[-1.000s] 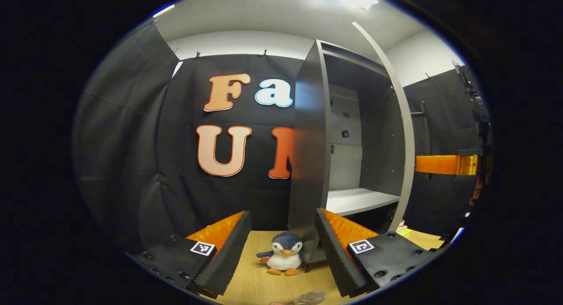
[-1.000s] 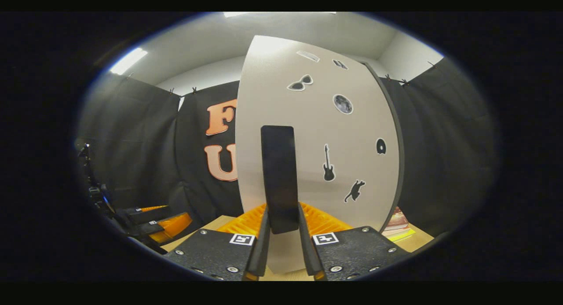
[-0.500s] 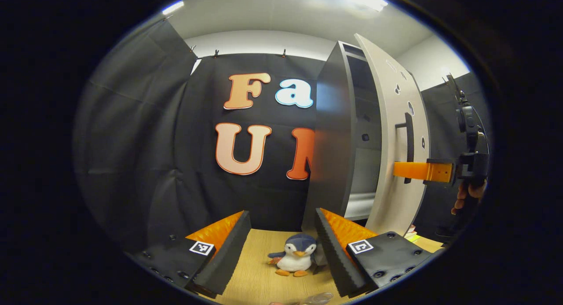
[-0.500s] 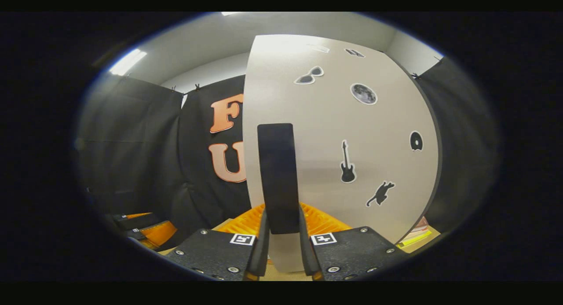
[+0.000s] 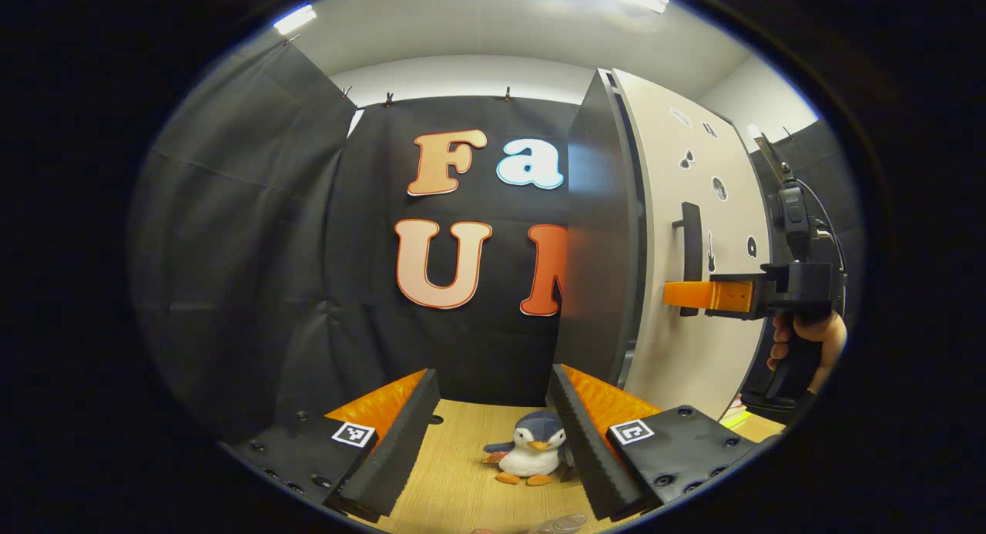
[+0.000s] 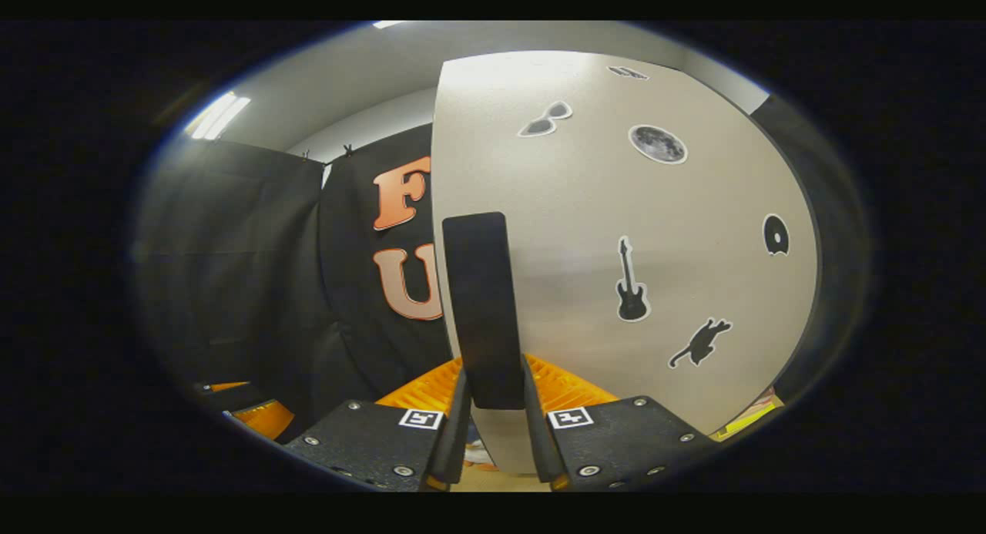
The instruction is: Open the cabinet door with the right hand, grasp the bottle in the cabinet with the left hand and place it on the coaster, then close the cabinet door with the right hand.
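Observation:
The grey cabinet point(image 5: 601, 241) stands on the wooden table at the right of the left gripper view. Its pale door point(image 5: 670, 341) lies almost flush against the cabinet front. My right gripper point(image 6: 493, 422) is shut on the door's black upright handle point(image 6: 481, 310). From the left gripper view that right gripper point(image 5: 693, 295) reaches the handle point(image 5: 691, 241) sideways, with a hand point(image 5: 809, 341) holding it. My left gripper point(image 5: 493, 441) hangs open over the table with nothing between its fingers. A clear rounded thing point(image 5: 558, 525) is cut off at the bottom edge.
A small penguin plush point(image 5: 531, 457) sits on the table point(image 5: 454, 488) by the cabinet's near corner. Black stickers dot the door point(image 6: 655, 233). A stack of books point(image 6: 751, 418) lies beside the cabinet's base. Black cloth walls close the booth behind and to the left.
The door has swung from wide open to nearly shut, drawn by my right gripper on the handle, and the shelf inside is now hidden. My left gripper stays open.

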Action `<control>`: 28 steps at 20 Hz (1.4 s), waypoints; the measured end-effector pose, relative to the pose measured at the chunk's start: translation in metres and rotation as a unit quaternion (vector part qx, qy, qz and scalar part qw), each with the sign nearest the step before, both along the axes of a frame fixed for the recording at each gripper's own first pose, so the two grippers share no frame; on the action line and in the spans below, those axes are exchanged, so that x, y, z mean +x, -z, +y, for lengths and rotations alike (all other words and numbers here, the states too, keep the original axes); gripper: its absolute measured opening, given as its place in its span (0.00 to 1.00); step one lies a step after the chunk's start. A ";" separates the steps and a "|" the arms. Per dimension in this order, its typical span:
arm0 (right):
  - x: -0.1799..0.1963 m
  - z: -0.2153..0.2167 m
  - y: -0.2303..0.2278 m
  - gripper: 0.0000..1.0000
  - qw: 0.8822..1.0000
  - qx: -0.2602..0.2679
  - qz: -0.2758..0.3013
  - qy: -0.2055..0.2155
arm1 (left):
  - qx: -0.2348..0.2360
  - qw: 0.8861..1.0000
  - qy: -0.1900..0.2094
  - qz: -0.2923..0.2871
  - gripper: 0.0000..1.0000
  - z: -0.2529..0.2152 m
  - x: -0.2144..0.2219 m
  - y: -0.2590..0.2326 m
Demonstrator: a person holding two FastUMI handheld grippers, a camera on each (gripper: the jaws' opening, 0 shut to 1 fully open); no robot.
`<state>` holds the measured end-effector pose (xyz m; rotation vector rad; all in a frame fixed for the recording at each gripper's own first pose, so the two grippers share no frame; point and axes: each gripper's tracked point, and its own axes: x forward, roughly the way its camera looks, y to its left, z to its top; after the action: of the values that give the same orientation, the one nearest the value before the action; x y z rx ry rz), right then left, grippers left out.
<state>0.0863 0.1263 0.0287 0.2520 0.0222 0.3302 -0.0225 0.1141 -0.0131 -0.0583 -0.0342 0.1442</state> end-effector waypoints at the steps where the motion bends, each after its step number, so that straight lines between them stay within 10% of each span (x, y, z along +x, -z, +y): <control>1: 0.001 0.001 0.001 0.36 1.000 0.003 0.002 -0.003 | 0.002 1.000 -0.002 0.002 0.95 0.000 0.000 0.001; 13: -0.001 0.004 0.000 0.41 0.999 0.020 0.001 -0.035 | 0.014 1.000 -0.016 0.007 0.95 -0.008 -0.005 0.003; 22: -0.049 -0.030 -0.006 0.93 0.999 0.019 -0.025 -0.029 | 0.020 1.000 -0.018 -0.001 0.95 -0.029 -0.012 -0.005; 28: -0.094 -0.073 -0.002 0.93 0.999 -0.022 -0.045 -0.002 | 0.021 1.000 -0.016 -0.006 0.95 -0.060 -0.018 -0.010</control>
<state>-0.0075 0.0534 0.0304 0.1930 -0.0583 0.3441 -0.0400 0.0536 -0.0027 -0.0166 -0.0503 0.1761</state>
